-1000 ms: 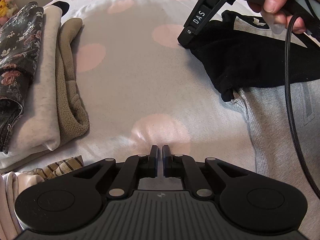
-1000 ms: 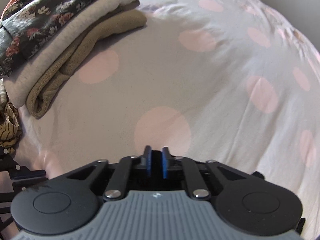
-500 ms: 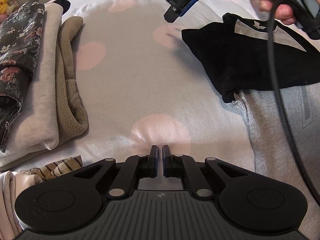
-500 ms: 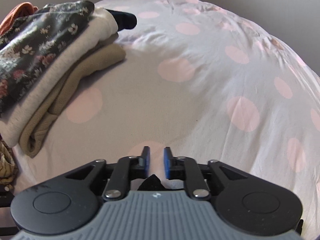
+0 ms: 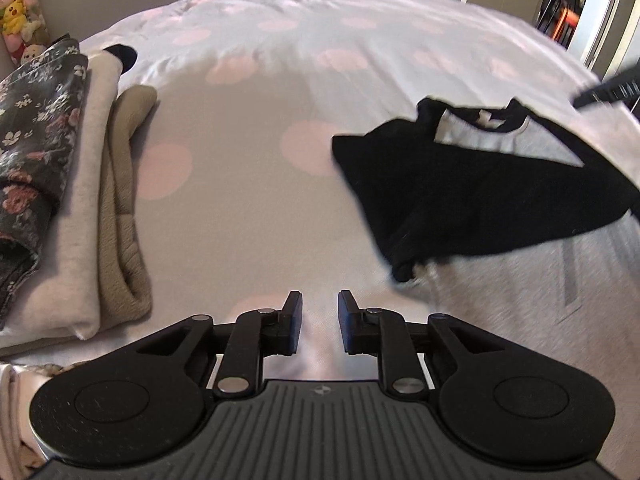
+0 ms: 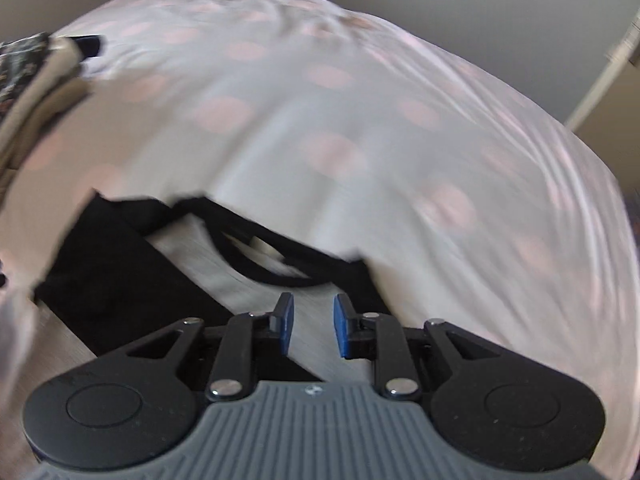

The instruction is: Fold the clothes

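A grey shirt with black sleeves and black collar lies on the bed at the right of the left wrist view, one black sleeve folded across it. It also shows in the right wrist view. My left gripper is open and empty, low over the sheet to the shirt's left. My right gripper is open and empty, just above the shirt's grey chest below the collar. Its blurred tip shows at the far right of the left wrist view.
A stack of folded clothes sits at the left: floral fabric on top, then cream and tan knits. It shows in the right wrist view too. The bed sheet is pale with pink dots. Plush toys sit at the far left.
Both grippers have opened. The right gripper has swung right and back over the shirt's collar. The left gripper has risen and tilted up.
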Motion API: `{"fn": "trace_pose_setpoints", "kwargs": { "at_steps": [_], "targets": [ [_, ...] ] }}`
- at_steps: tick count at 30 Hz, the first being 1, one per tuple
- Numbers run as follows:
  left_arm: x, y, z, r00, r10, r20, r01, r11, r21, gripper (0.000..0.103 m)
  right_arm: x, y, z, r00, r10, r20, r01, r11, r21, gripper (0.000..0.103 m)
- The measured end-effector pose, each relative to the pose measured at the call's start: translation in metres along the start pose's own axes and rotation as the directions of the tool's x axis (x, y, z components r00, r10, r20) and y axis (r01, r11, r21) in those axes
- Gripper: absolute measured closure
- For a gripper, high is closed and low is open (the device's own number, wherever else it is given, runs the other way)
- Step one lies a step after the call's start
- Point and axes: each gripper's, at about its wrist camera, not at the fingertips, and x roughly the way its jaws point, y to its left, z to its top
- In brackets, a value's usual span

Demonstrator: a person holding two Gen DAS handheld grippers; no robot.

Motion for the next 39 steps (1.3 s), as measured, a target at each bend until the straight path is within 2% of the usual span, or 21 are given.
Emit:
{"fn": "trace_pose_setpoints", "kwargs": {
  "at_steps": [4,7,14,15,17,20,22,26,30,35,39],
  "targets": [
    [0.004,-0.010,0.003,0.999,-0.024,0.041,0.025,0.999,-0.021,0.085,0.000,-0.062,-0.053,0.997,-0.059,-0.045,0.065,0.987,0.148,0.078],
    [0.006,-0.013,0.005,0.998,-0.027,0.063,0.029,0.999,-0.034,0.085,0.009,-0.087,-0.080,0.996,-0.057,-0.067,0.071,0.970,0.231,0.078],
    [0.014,-0.016,0.006,0.998,-0.004,0.065,0.006,0.999,-0.041,0.085,0.040,-0.107,-0.112,0.995,0.046,-0.083,-0.011,0.924,0.383,0.072],
    [0.015,-0.017,0.006,0.998,-0.001,0.064,0.003,0.999,-0.041,0.085,0.043,-0.107,-0.114,0.995,0.058,-0.075,-0.024,0.918,0.397,0.073],
    [0.018,-0.017,0.006,0.998,0.006,0.061,-0.003,0.999,-0.042,0.085,0.047,-0.104,-0.114,0.997,0.060,-0.044,-0.038,0.917,0.396,0.092],
    [0.024,-0.021,0.004,0.999,0.021,0.043,-0.020,1.000,-0.020,0.085,0.047,-0.104,-0.111,1.000,0.020,-0.013,-0.014,0.928,0.373,0.093],
    [0.028,-0.023,0.003,0.999,0.030,0.031,-0.029,1.000,-0.004,0.085,0.049,-0.108,-0.111,1.000,0.022,-0.023,-0.011,0.924,0.382,0.089],
    [0.030,-0.024,0.000,0.999,0.033,0.023,-0.034,0.999,0.008,0.085,0.031,-0.124,-0.116,1.000,0.021,-0.009,-0.016,0.920,0.390,0.073],
    [0.030,-0.023,-0.001,0.999,0.032,0.021,-0.032,0.999,0.005,0.085,-0.011,-0.161,-0.138,0.998,-0.053,-0.034,0.063,0.903,0.425,0.070],
    [0.030,-0.027,-0.003,0.999,0.042,0.020,-0.043,0.998,0.034,0.083,-0.067,-0.213,-0.195,0.978,-0.164,-0.126,0.206,0.834,0.512,0.068],
    [0.030,-0.027,-0.004,0.999,0.043,0.019,-0.044,0.998,0.033,0.082,-0.096,-0.247,-0.254,0.950,-0.213,-0.229,0.310,0.726,0.613,0.067]
  ]
}}
